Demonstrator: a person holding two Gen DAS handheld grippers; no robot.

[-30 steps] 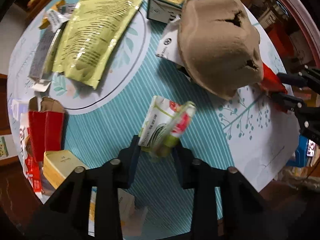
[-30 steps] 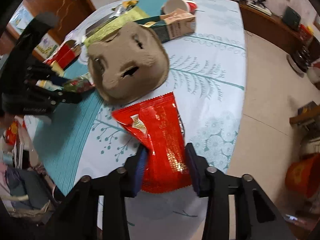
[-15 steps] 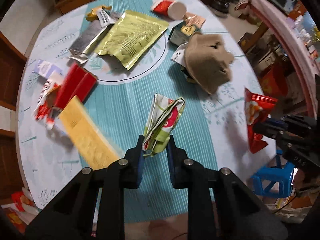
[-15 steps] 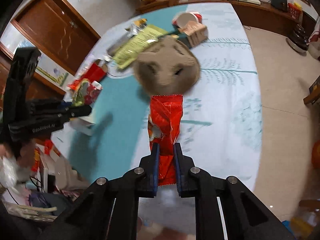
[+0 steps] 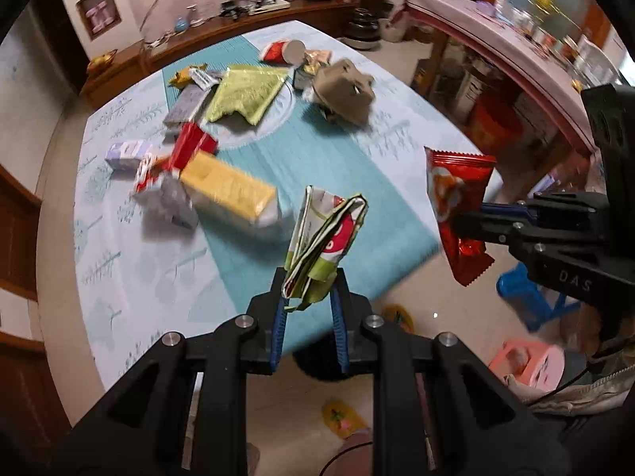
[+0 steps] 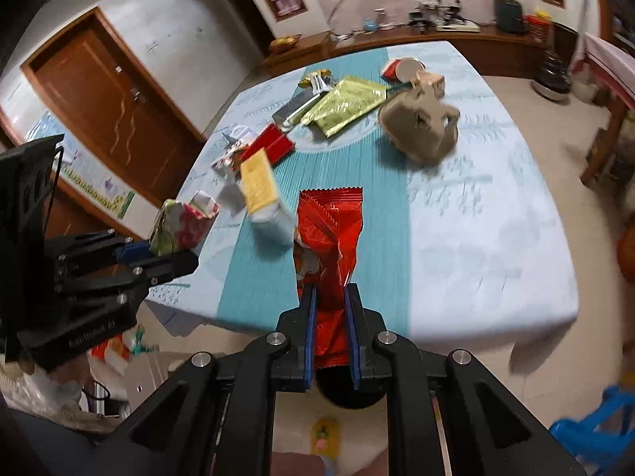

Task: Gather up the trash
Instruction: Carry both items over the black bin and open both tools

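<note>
My left gripper (image 5: 307, 285) is shut on a folded green-and-white wrapper (image 5: 325, 242) and holds it in the air past the table's near edge; it also shows in the right wrist view (image 6: 180, 224). My right gripper (image 6: 330, 297) is shut on a red snack bag (image 6: 327, 234), also lifted off the table; the bag shows in the left wrist view (image 5: 456, 202) at the right. A dark round bin (image 6: 349, 390) sits on the floor just below the right gripper, also in the left wrist view (image 5: 321, 357).
The table (image 5: 158, 261) still carries a yellow box (image 5: 226, 188), a red carton (image 5: 192, 144), a gold-green pouch (image 5: 248, 93), a brown pulp tray (image 5: 345, 89), a red cup (image 5: 283, 49) and small packets. Blue stool (image 5: 530, 299) and pink stool (image 5: 528, 363) stand at right.
Both grippers have risen and pulled back from the table with their wrappers; the table now looks farther away and the floor and bin below have come into view.
</note>
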